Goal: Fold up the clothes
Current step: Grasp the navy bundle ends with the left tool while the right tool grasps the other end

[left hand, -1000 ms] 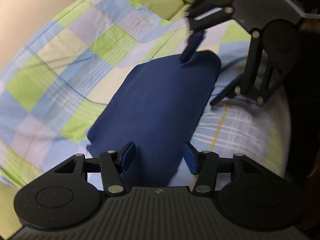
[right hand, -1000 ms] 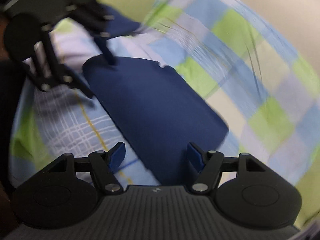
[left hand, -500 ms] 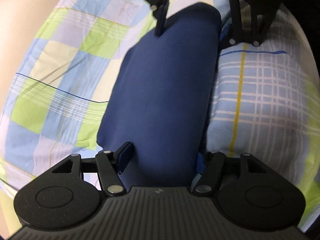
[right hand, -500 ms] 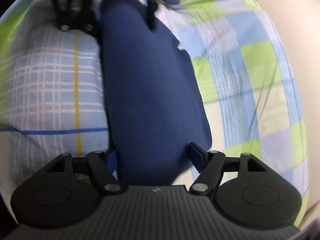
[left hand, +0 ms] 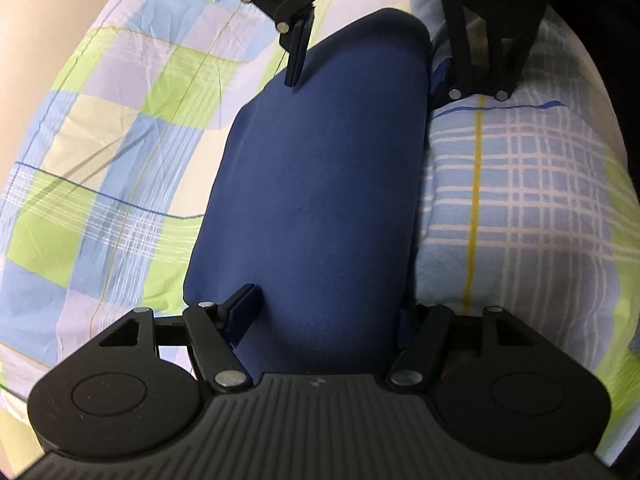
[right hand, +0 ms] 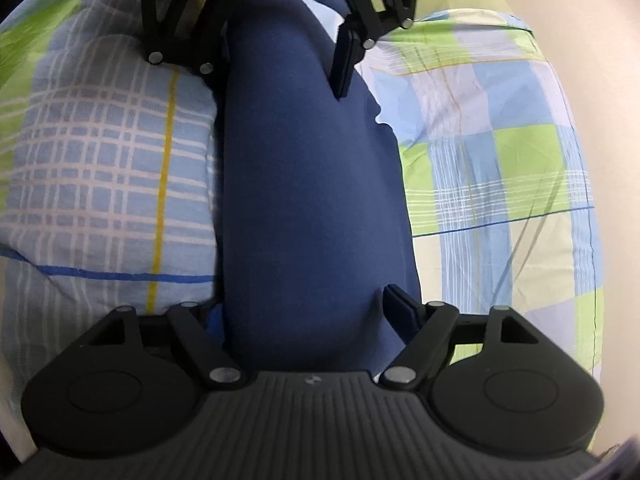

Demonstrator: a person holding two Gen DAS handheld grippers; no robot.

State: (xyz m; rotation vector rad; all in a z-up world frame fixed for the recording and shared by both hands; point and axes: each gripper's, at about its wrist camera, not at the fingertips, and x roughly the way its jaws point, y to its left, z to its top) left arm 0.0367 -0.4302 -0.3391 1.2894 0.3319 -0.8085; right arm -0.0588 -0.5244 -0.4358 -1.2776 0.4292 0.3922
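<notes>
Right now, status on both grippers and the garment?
Left gripper open, straddling one end of the folded navy garment. Right gripper at the opposite end, jaws opening, cloth between them. Checked pillow pressed against the garment's side.

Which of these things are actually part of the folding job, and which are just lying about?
Part of the job:
- navy blue folded garment
- left tongs, straddling one end of it
- right tongs, straddling the other end, jaws opening

Just lying about:
- checked bedsheet
- blue plaid pillow, right beside the garment
</notes>
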